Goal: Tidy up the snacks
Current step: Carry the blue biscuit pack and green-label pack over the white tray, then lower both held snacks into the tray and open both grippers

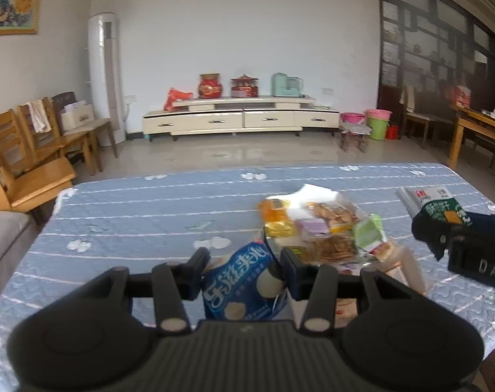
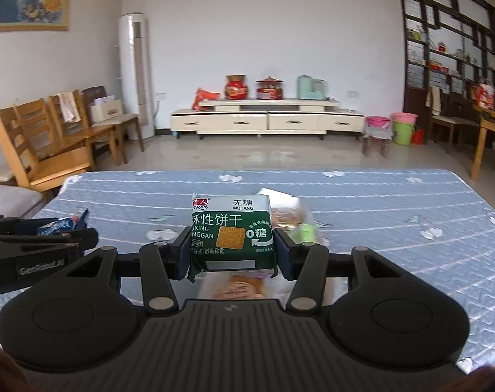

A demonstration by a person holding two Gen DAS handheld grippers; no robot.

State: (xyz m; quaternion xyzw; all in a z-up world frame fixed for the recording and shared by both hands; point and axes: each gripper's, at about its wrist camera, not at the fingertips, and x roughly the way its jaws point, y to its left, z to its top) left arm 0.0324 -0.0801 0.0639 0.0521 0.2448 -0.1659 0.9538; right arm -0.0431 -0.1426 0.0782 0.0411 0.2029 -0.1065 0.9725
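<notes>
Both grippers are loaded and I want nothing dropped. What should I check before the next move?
1. Left gripper clamps the blue packet: ok.
2. Right gripper clamps the green biscuit pack: ok.
3. Green pack upright: ok.
4. Grippers apart from each other: ok.
5. Snack pile on the tablecloth undisturbed: cannot tell.
6. Destination container in view: not ok.

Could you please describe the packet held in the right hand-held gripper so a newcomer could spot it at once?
Start at the blue quilted table. Above its near side, the right hand-held gripper clamps a square biscuit packet. Unlike the blue packet in the left one, it is dark green with a white top.
</notes>
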